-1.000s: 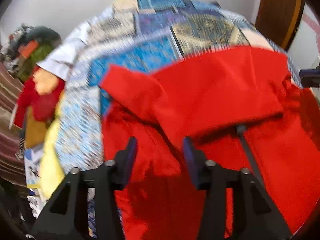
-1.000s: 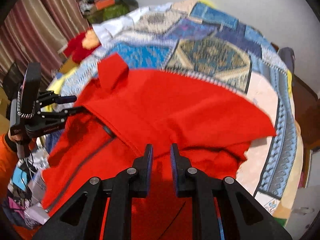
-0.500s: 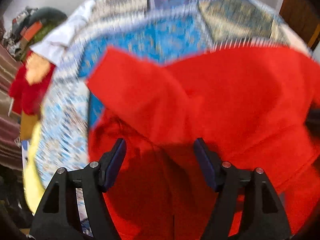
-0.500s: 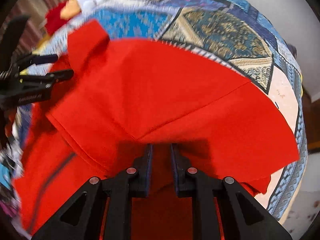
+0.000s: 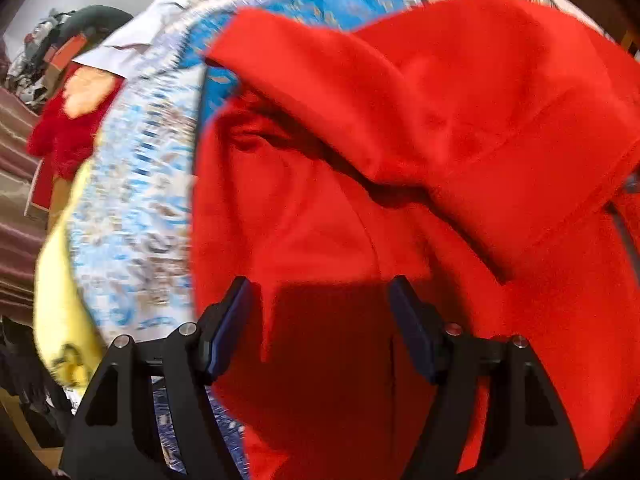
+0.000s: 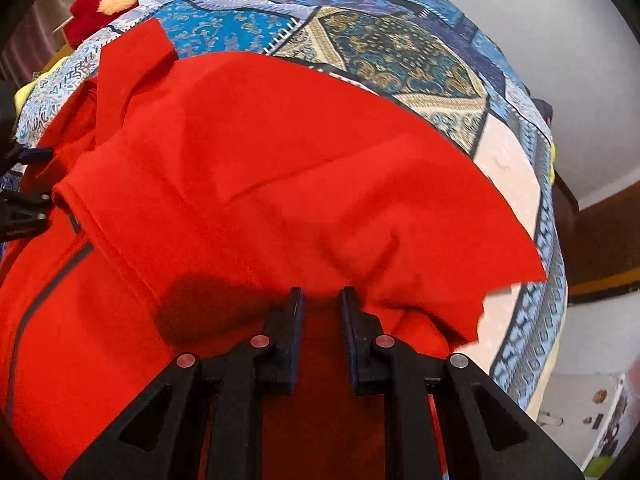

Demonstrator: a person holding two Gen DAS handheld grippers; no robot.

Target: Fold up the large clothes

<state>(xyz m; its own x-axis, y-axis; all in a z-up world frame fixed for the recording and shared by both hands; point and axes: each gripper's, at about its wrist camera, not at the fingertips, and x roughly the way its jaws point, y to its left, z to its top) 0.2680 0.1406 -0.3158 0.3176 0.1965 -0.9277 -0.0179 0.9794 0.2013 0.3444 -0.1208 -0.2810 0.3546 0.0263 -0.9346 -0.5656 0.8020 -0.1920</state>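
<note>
the red garment [image 5: 360, 220] lies across the near part of the patchwork bedspread [image 6: 400, 52], its upper portion doubled over the body so the folded flap [image 6: 280, 152] covers most of the far half, with a sleeve end [image 6: 132, 56] poking out at the far left. since a second ago the left gripper [image 5: 320, 312] has spread its fingers from a moderate gap to wide apart and holds nothing now; the fabric under it lies loose, with a dark shadow between the pads. the flap has also come nearer and sits lower in both views. the right gripper [image 6: 322, 312] keeps the same narrow gap as before; red cloth shows between its fingers, but whether it pinches any of it i cannot tell. a dark zipper line [image 6: 44, 292] runs down the near left of the garment. my judgement: the first fold is laid and the left side has let go, so the next grasp is likely a side edge or the stray sleeve. the flap's right corner [image 6: 516, 264] overhangs unevenly and may need straightening.
</note>
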